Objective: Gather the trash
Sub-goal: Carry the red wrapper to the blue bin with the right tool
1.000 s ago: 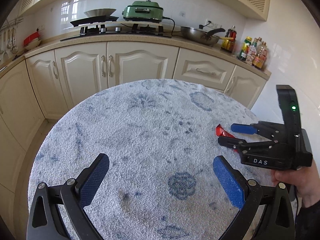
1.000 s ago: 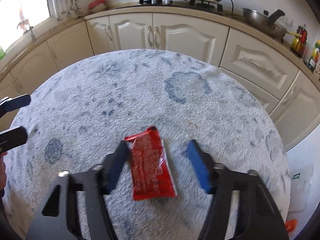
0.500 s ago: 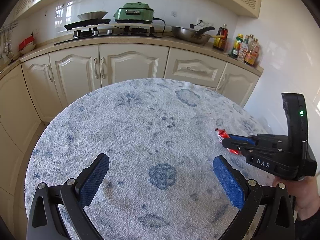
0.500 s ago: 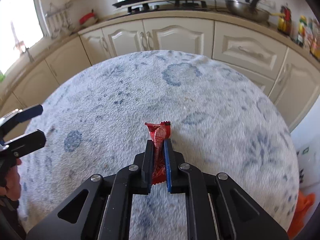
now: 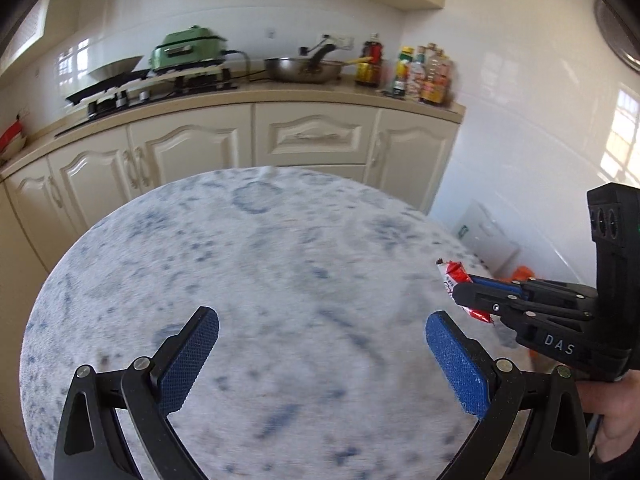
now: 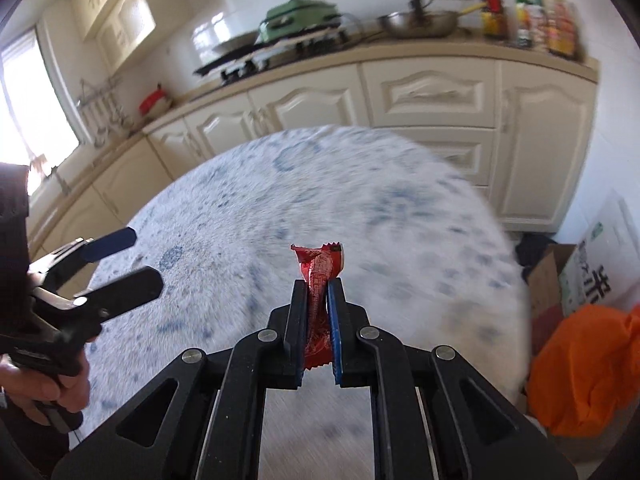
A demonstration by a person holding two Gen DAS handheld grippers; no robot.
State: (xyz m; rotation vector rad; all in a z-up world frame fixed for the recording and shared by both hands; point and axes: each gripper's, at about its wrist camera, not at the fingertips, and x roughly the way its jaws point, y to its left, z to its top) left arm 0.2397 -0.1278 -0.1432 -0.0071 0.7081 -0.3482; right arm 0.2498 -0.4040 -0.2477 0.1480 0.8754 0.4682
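— Wrapper (image 6: 320,276): red, crumpled, pinched upright between the blue pads (image 6: 335,320) of the right gripper (image 6: 318,300), top end sticking out past the fingertips, lower end showing below the pads.

— Held clear of the cloth?

— Looks lifted above the round table (image 6: 280,208), over its near right part; cannot tell exactly how high. Seen from the left wrist camera too: same wrapper (image 5: 454,280) poking out of the right gripper (image 5: 466,290) near the table's right edge (image 5: 420,216).

— Right fingers, then?

— Narrow, clamped on the wrapper, only the foil between them. Closed onto it within the last second, nothing else caught.

— And the left gripper (image 5: 320,356)?

— Wide apart, blue pads (image 5: 188,364) bare, nothing between them, hovering over the near side of the table. From the right wrist camera, left gripper (image 6: 136,256) visible at the table's left edge, fingers spread, held by a hand (image 6: 44,384).

— Table covering?

— White terry cloth (image 5: 260,280) with blurred blue flower prints, covering the whole top.

— Beyond the table?

— Orange bag (image 6: 588,364) on the floor past the right edge, cardboard box (image 6: 548,280) beside it. Cream cabinets (image 5: 312,140) behind, counter on top carrying a green electric cooker (image 5: 188,50), a steel wok (image 5: 304,70) and a cluster of sauce bottles (image 5: 420,76) toward the counter's right end.
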